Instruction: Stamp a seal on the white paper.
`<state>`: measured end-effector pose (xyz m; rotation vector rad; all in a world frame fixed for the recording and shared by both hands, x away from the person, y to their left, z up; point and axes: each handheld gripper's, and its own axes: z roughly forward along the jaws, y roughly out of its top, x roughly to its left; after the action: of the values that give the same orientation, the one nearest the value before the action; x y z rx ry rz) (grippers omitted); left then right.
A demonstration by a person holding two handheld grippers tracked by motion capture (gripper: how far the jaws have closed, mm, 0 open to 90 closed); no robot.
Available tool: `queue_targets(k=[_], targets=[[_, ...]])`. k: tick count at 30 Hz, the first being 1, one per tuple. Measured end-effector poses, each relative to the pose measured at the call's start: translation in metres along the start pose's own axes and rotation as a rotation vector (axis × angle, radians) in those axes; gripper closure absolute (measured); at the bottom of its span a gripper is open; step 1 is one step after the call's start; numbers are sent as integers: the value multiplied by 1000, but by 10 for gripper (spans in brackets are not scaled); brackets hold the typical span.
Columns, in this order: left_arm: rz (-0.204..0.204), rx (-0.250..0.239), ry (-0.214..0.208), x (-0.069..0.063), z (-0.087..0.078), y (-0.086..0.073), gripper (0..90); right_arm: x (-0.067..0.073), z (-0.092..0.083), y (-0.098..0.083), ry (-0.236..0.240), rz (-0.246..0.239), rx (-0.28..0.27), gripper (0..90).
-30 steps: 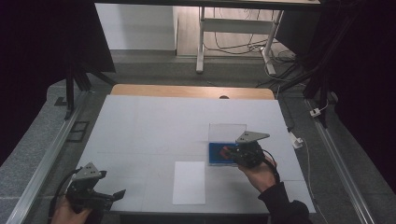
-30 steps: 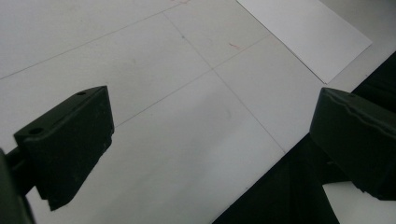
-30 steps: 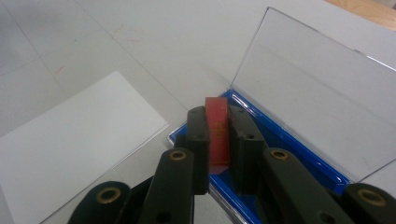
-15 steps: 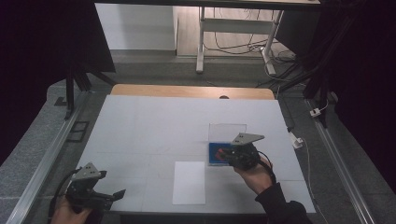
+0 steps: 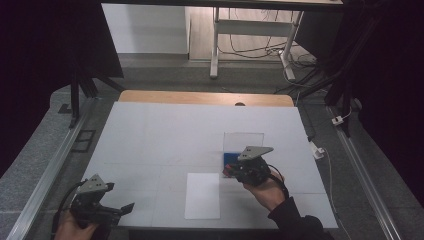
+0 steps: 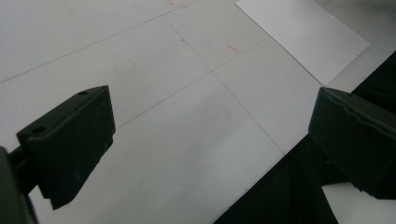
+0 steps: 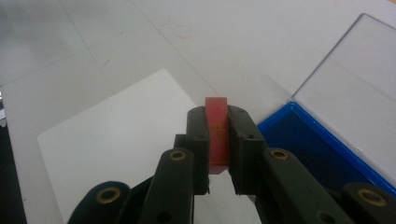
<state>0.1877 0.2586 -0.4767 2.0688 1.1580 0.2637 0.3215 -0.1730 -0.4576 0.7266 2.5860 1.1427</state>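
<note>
one red block point(image 7: 217, 133) in right claw point(image 7: 218, 140)

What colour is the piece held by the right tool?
Red, a thin flat piece clamped in the right tool; clearest in the right gripper view.

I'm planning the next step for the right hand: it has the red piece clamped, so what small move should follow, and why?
Probably carry the red piece a little toward the white sheet and lower it there. The right gripper is shut on it, beside the open blue case, with the sheet lying bare just past the jaws. The left gripper waits open near the table's edge.
</note>
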Motion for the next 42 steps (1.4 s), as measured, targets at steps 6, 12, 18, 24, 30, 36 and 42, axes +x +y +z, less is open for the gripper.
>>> queue_targets(k=[6,12,18,24,30,36,42], targets=[[1,0,-1,0,0,0,13,7,5,2,16,-14,6,802],[2,1,-3,0,0,0,13,14,11,3,34,-25,16,802],[1,2,-4,0,0,0,13,23,18,5,63,-39,30,802],[1,3,-4,0,0,0,13,32,27,6,87,-64,49,802],[-1,4,-4,0,0,0,13,40,36,6,112,-86,67,803],[-1,4,-4,1,0,0,13,47,45,5,130,-108,97,803],[0,4,-4,0,0,0,13,51,53,4,142,-126,111,803]])
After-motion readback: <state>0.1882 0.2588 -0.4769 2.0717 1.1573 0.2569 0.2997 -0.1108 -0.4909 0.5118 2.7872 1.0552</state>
